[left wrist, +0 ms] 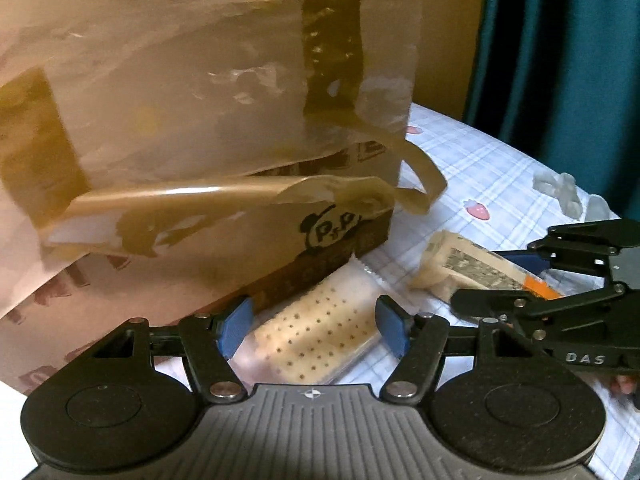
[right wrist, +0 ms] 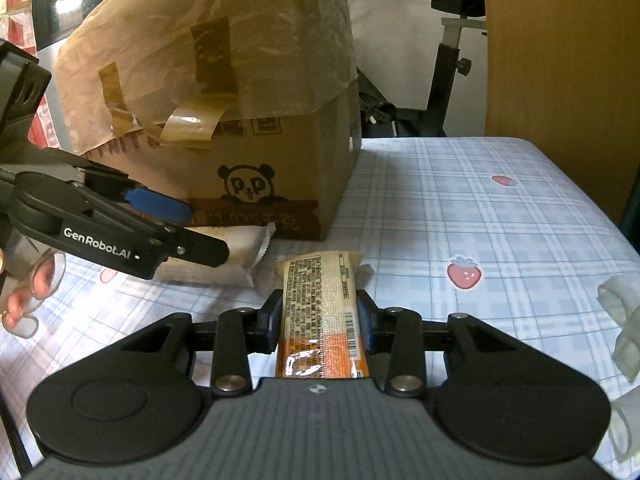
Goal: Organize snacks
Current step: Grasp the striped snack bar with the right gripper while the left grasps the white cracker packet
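Note:
My left gripper (left wrist: 314, 326) is open, its blue pads on either side of a clear-wrapped cracker pack (left wrist: 316, 336) lying on the checked cloth against the cardboard box (left wrist: 224, 240). My right gripper (right wrist: 320, 316) is shut on an orange-and-white snack bar (right wrist: 320, 312) that points toward the box (right wrist: 256, 148). In the left wrist view the right gripper (left wrist: 500, 288) and its snack bar (left wrist: 472, 268) show at the right. In the right wrist view the left gripper (right wrist: 188, 228) hangs over the cracker pack (right wrist: 232, 256).
The box has a panda logo, an upright flap and loose brown tape (left wrist: 424, 184). The checked strawberry cloth (right wrist: 480, 220) covers the surface. Clear plastic pieces (right wrist: 620, 320) lie at the right edge. An exercise bike (right wrist: 444, 64) and a wooden panel (right wrist: 560, 60) stand behind.

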Tool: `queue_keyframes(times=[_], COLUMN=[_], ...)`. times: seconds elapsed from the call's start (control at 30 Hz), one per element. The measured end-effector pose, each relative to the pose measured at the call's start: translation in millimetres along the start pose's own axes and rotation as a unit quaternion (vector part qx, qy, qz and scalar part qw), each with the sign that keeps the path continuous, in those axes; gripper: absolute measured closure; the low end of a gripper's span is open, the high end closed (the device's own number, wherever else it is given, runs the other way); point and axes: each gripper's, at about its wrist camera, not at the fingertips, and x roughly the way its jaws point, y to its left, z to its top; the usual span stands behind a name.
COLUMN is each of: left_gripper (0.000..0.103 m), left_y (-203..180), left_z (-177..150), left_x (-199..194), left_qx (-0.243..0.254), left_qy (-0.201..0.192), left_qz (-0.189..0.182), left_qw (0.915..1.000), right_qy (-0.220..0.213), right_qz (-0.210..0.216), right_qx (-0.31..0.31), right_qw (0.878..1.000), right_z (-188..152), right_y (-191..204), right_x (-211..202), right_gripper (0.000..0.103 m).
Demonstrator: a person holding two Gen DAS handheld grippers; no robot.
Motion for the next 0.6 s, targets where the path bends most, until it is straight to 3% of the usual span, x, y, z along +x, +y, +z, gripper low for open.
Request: queue_keyframes(times=[0.2, 0.33, 0.6], left_gripper=[0.030, 0.029, 0.038], left_y=[7, -4, -11], left_z=[-2, -18, -29], left_x=[5, 3, -8], left_qx=[-0.025, 0.021, -0.027], left_qy=[0.028, 0.036, 0.026], left_qz=[-0.037, -0.030, 0.011], left_qw=[0.9986, 0.9987, 0.9993], right_qy=[0.000, 0.000, 0.000], right_qz=[0.009, 0.008, 0.010], right_qx=[0.009, 0.008, 0.010], right_qw=[1.000, 1.000, 1.000], right_z=[-1, 0, 0], right_y=[-4, -3, -4], right_x=[0, -1, 0], right_gripper=[0.064, 0.064, 0.064])
